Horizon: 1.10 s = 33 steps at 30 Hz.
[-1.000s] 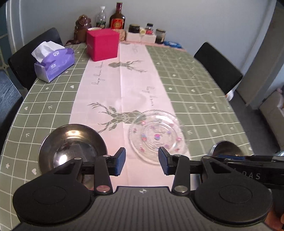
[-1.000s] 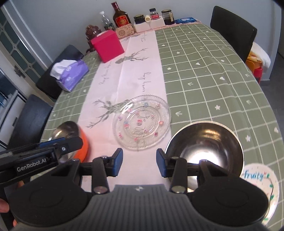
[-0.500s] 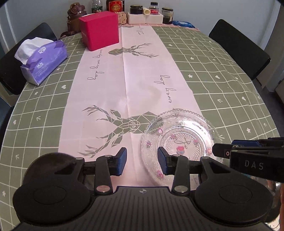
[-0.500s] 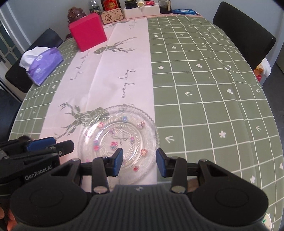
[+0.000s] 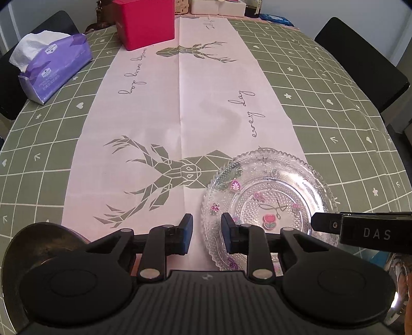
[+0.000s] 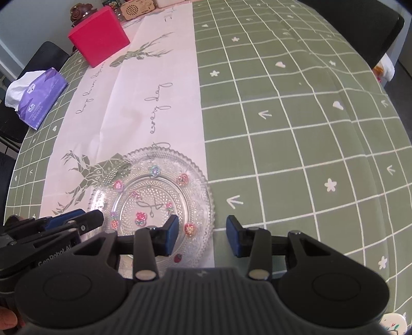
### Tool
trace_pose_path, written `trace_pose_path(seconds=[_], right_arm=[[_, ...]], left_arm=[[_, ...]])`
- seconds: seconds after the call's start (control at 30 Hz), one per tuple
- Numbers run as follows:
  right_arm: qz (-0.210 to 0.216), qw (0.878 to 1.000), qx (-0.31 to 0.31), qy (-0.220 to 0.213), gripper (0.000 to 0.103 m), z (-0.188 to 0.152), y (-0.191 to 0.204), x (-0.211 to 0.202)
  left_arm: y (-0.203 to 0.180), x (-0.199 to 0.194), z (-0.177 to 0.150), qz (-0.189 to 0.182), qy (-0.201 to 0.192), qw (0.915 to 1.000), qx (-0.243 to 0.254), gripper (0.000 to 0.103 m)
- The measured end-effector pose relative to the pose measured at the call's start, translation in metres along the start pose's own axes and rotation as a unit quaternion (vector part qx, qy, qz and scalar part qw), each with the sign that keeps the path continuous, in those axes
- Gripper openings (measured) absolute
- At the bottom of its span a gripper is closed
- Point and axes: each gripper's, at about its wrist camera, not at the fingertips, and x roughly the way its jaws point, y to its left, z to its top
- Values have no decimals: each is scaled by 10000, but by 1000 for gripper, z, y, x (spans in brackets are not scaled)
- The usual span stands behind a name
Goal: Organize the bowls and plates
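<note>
A clear glass plate [image 5: 270, 206] [image 6: 152, 203] with small flower stickers lies on the pink runner near the table's front. My left gripper [image 5: 206, 233] points down at the plate's left rim. That rim lies between its blue pads, the jaws are closing, and the pads are not pressing on the glass. My right gripper [image 6: 202, 234] straddles the right rim with its jaws apart, both pads clear of the glass. A steel bowl [image 5: 38, 244] sits at the lower left, partly hidden behind the left gripper's body.
A purple tissue pack [image 5: 54, 67] and a red box [image 5: 146, 23] stand further back on the left. Black chairs [image 5: 360, 59] flank the green checked tablecloth [image 6: 296, 128]. A white painted plate [image 6: 394, 324] peeks in at the lower right corner.
Both grippers came forward and down to opposite rims of the glass plate. The left jaws narrowed. The right steel bowl dropped out of the right wrist view.
</note>
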Motion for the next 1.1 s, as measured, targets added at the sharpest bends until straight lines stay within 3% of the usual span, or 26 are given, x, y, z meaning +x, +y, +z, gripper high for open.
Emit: trace_pose_path(seconds=[0.33,0.53,1.1], right_arm=[[364,9987,325,109,29,0,-8,2],[292,9987,409,-5,16,-5,-11,1],[257,9986,367,-271,16,-8,-9,-15]], left_arm=[[1,6,-2,-277,4,9989,-382,31],[4,5,-4,-271,-102,9974,-655,27],[-2,-15,-8,-160,-317,9971,-670,27]])
